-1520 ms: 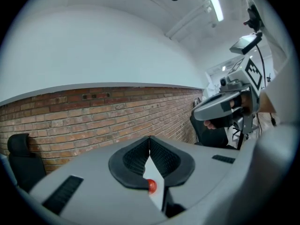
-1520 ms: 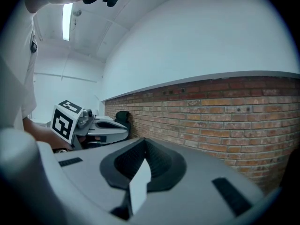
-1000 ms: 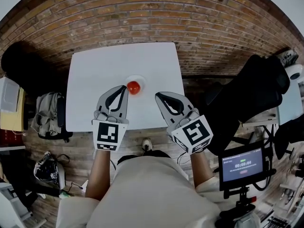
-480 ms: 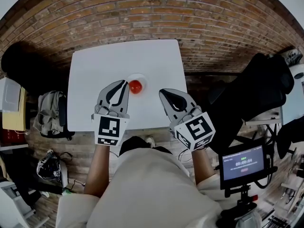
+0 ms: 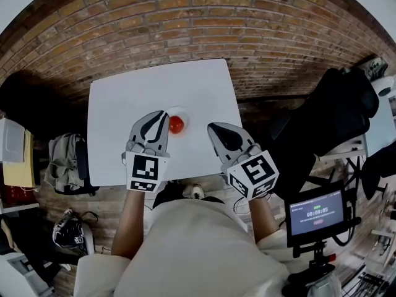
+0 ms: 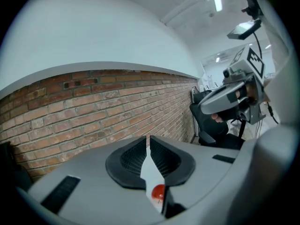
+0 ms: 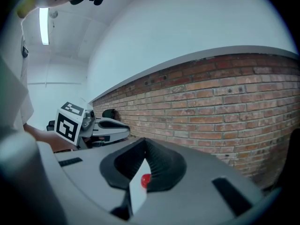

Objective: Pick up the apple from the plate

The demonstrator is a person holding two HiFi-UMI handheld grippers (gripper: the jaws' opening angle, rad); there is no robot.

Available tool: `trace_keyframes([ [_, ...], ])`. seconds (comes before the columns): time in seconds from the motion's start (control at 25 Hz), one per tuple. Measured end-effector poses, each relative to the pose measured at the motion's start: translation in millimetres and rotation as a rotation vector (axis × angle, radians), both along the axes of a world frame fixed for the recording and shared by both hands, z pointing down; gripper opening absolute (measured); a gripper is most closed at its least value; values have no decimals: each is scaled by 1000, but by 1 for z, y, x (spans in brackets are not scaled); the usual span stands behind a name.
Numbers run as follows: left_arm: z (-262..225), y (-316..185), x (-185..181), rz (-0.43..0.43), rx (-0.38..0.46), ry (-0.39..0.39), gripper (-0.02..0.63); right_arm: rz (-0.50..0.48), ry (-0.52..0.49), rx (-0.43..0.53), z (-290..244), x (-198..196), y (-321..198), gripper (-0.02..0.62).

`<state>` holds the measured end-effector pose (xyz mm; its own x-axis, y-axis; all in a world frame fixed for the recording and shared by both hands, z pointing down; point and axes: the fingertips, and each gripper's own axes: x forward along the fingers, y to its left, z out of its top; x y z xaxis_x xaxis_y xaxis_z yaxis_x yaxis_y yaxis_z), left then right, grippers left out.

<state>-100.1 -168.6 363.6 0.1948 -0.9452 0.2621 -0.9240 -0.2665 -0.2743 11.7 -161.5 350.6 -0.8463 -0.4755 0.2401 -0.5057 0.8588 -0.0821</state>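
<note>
A small red apple (image 5: pixel 176 124) lies on a small white plate (image 5: pixel 180 109) near the middle of the white table (image 5: pixel 124 104). My left gripper (image 5: pixel 164 113) is shut and empty, its tip just left of the apple and level with the plate's far side. My right gripper (image 5: pixel 210 127) hangs to the right of the apple, clear of the plate, with its jaws together and nothing in them. In the left gripper view the apple (image 6: pixel 158 191) shows low, under the closed tips of the left gripper (image 6: pixel 149 138). The right gripper view has the apple (image 7: pixel 146 179) below the right gripper (image 7: pixel 144 140).
A black chair (image 5: pixel 328 119) stands right of the table, with a small screen on a stand (image 5: pixel 315 214) nearer me. A grey bag (image 5: pixel 64 148) and a helmet-like item (image 5: pixel 69 232) lie on the floor at left. A brick wall runs behind the table.
Both grippers have moved forward over the table and sunk a little. The left tip has gone from short of the apple to alongside its left. Both jaws stay shut.
</note>
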Motion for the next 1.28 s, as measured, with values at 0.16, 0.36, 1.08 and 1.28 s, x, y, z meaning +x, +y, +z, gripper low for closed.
trace_keyframes([
  [0.16, 13, -10, -14, 16, -31, 7, 16, 28, 9, -19, 6, -11, -4, 2],
  [0.36, 28, -15, -20, 36, -68, 22, 38, 63, 21, -30, 10, -13, -9, 2],
  [1.08, 56, -22, -16, 134, -162, 38, 95, 130, 65, -90, 31, -21, -12, 2],
  [1.28, 65, -24, -17, 160, -187, 42, 112, 139, 75, -102, 36, -26, -12, 2],
])
